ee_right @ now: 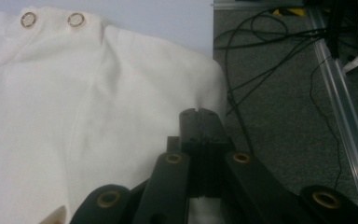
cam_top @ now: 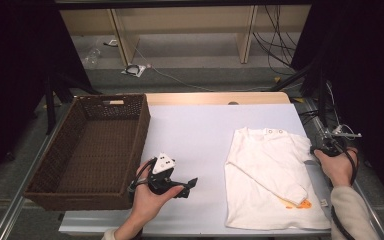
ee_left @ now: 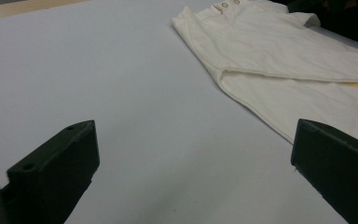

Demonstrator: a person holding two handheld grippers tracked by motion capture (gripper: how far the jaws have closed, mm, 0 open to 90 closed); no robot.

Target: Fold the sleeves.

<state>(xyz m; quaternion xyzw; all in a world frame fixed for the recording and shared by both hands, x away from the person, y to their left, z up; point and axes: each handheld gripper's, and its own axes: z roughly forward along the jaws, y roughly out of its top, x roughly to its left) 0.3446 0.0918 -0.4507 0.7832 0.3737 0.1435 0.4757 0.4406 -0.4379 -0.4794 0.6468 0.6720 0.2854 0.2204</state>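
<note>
The right hand-held gripper (ee_right: 200, 116) has its jaws pressed together at the right edge of the white shirt (cam_top: 267, 172); whether cloth is caught between them cannot be told. The shirt lies flat on the right half of the tabletop (cam_top: 195, 135), one sleeve folded across it. The left hand-held gripper (ee_left: 191, 154) hovers spread wide over bare tabletop, between the shirt and the brown wicker basket (cam_top: 55, 165).
</note>
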